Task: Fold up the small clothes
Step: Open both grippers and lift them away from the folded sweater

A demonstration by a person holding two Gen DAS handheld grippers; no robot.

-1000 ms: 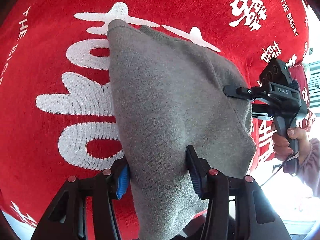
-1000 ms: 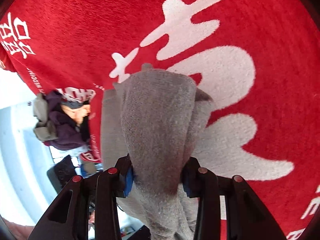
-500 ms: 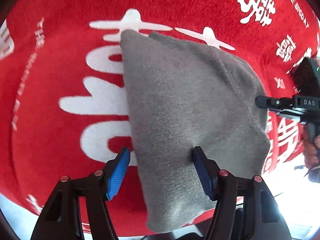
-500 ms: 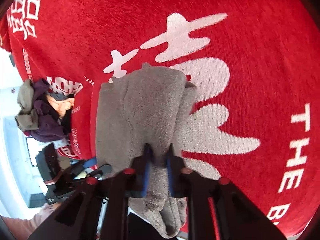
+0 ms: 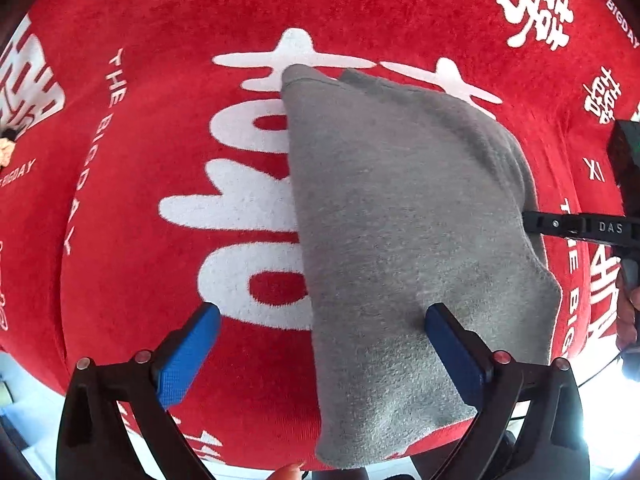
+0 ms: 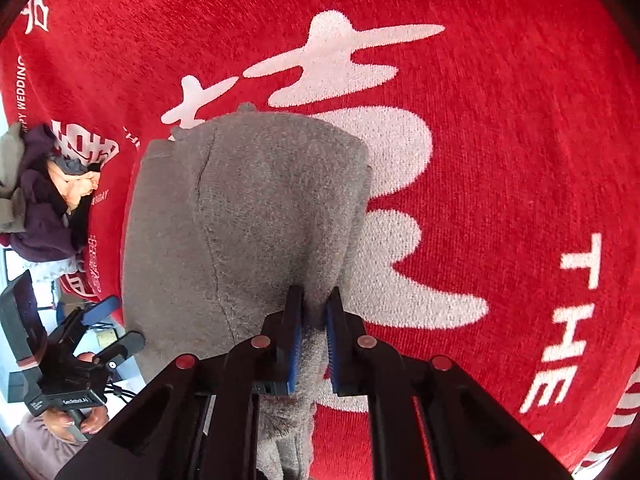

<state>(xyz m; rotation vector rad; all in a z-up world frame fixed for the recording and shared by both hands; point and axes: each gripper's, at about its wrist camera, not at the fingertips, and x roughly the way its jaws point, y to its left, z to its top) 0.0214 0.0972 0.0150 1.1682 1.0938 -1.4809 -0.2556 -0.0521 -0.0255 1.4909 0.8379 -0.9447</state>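
A folded grey garment (image 5: 400,220) lies on the red cloth (image 5: 140,240) with white characters. My left gripper (image 5: 320,324) points straight down over its near edge. Its jaws are opening wide: the left pad (image 5: 188,352) stands over bare red cloth, the right pad (image 5: 452,348) over the grey fabric, and neither presses on it. My right gripper (image 6: 314,320) is shut on a bunched fold at the side of the grey garment (image 6: 248,220). The right gripper (image 5: 560,226) also shows at the garment's right edge in the left wrist view.
A pile of purple, grey and peach clothes (image 6: 36,208) sits at the left edge of the red cloth (image 6: 500,160). The left gripper (image 6: 116,328) and the hand (image 6: 84,420) that holds it show at the lower left. Beyond the cloth's edges is bright floor.
The left jaws, earlier closed on the grey garment's near edge, have spread wide and let it go. The right jaws have closed tight on a fold of the garment.
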